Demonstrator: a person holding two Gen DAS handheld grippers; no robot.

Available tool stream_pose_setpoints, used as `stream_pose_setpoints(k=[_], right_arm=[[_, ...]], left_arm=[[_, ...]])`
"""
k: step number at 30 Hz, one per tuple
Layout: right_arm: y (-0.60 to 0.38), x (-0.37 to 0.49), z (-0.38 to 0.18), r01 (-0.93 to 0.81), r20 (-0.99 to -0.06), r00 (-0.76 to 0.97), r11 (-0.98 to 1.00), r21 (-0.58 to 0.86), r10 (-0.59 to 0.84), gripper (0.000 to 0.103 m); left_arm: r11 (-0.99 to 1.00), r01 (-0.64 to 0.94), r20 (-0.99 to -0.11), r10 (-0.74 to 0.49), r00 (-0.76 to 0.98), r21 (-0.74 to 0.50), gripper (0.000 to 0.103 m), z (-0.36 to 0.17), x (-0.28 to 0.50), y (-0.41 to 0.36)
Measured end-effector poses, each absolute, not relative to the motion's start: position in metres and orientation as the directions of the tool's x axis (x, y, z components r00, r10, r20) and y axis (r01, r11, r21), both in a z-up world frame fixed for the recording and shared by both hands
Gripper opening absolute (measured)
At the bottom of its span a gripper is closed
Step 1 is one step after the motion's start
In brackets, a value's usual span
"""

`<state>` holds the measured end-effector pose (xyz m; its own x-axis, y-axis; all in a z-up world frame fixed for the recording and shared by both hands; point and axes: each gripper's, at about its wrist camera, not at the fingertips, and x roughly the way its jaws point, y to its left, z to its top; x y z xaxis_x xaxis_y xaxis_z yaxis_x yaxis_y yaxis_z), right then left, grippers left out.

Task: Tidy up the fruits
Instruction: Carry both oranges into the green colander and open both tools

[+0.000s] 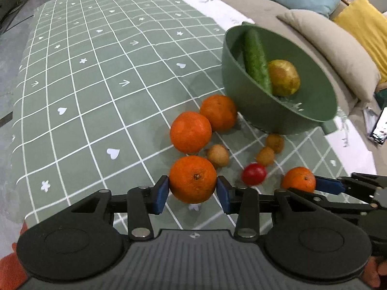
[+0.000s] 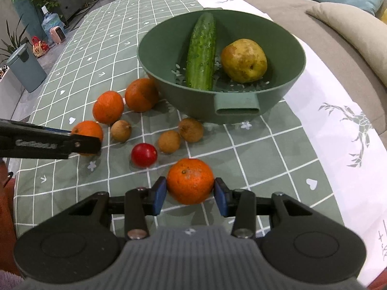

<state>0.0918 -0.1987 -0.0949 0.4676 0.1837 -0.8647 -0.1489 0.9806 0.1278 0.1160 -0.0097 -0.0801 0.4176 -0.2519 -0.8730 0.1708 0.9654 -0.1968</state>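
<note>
Nearest: left gripper (image 1: 192,191) has its blue pads pressed on either side of an orange (image 1: 192,179), pinching it low over the cloth; can't tell if it's lifted yet. Right gripper (image 2: 190,191) likewise pinches a 2nd orange (image 2: 190,180) w/ both pads touching its flanks. Just beyond, loose on the tablecloth (image 2: 266,145): a red cherry tomato (image 2: 144,154), three small brown longan-type fruits (image 2: 169,141), and two more oranges (image 2: 108,106) side by side near the bowl's left. Farther back sits the green strainer bowl (image 2: 241,107), handle tab facing the right cam, holding a cucumber (image 2: 202,52) leaning on the inner wall and a yellow-brown pear (image 2: 244,60) beside it. Progress, as a guess: early-to-mid. Only 2 items in the bowl, 2 oranges gripped, approx. 6 pieces left on the cloth, assuming the bowl is the destination. Surface: sage-green grid cloth w/ white lines, hearts, arrows, flowers; at its right edge a white cloth w/ grey deer print. Room: beige sofa (image 1: 266,7) close behind the table w/ beige, blue and yellow cushions (image 1: 333,48); a phone-like object lies at far right in the left cam. On the other side, floor w/ a grey-blue bin (image 2: 25,70), water jug, potted plants, dark cabinet.
</note>
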Motion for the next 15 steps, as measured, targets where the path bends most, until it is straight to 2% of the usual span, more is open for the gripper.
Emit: stream_pose_setpoints(k=[5,15], right_arm=[[-0.195,0.081,-0.080,-0.176,-0.849,0.490,0.977,0.124,0.196,0.039],[-0.195,0.058,-0.038,-0.232,-0.790,0.559,0.962,0.143,0.252,0.039]], left_arm=[[0.954,0.167,-0.854,-0.296,0.427,-0.247,0.048,-0.054,0.101,-0.006],[0.941,0.222,-0.815,-0.333,0.474,-0.255,0.048,-0.007,0.088,-0.021]])
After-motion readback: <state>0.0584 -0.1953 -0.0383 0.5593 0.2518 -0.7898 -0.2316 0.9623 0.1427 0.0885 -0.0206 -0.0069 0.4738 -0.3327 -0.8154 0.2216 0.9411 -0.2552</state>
